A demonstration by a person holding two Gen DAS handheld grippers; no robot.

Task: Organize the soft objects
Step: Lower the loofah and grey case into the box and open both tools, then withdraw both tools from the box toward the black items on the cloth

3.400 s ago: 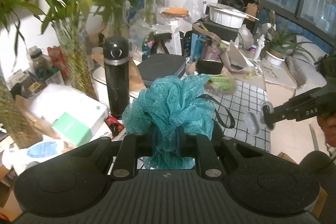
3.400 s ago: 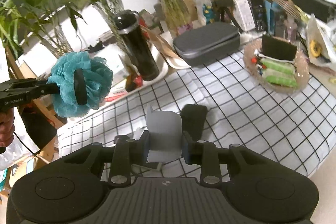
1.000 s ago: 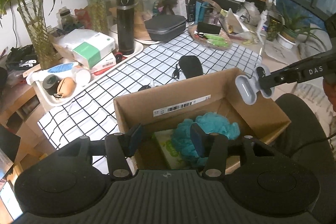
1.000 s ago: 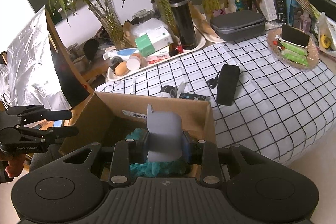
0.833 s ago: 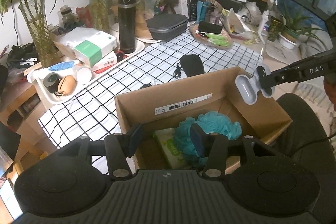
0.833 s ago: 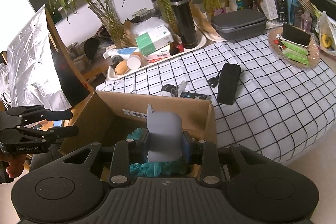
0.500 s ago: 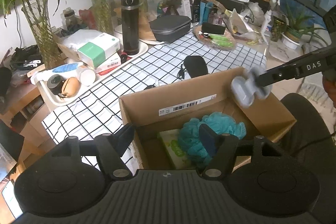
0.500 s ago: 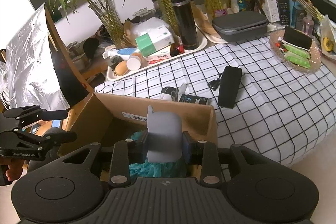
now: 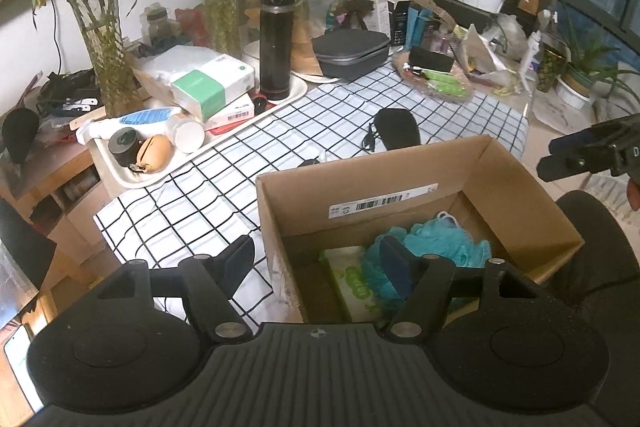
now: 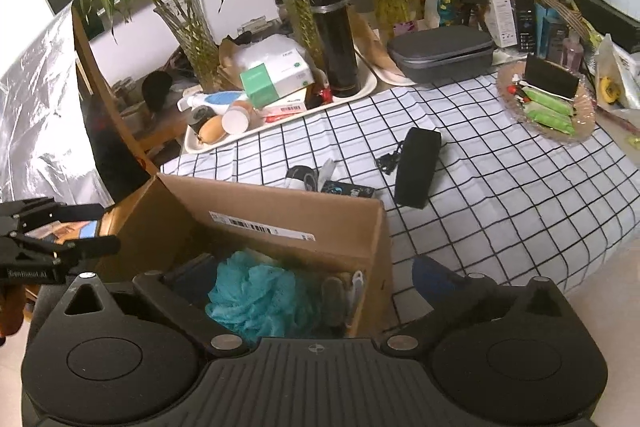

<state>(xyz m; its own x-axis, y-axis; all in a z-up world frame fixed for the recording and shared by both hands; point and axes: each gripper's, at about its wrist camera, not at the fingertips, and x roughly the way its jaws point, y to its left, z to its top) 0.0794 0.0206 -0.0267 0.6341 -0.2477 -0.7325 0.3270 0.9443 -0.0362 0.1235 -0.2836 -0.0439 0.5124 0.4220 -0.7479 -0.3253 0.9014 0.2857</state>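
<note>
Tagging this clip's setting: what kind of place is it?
Probably a cluttered home room: bamboo stalks in glass vases, a checked tablecloth, and a cardboard box holding a teal bath pouf.

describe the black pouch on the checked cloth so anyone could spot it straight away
Start at the open cardboard box at the near edge of the checked tablecloth. Just beyond its right corner lies the black pouch, flat, oblong, with a thin cord at one end, alone on bare cloth.

Cardboard box (image 9: pixel 360 183): plain brown, matt, with a white paper barcode label. Bath sponge (image 10: pixel 256 295): teal plastic mesh, ruffled. Tablecloth (image 10: pixel 500 195): white checked cloth, slightly creased. Flask (image 9: pixel 275 39): black, semi-gloss. Zip case (image 10: pixel 440 53): grey, matt fabric-like shell.
</note>
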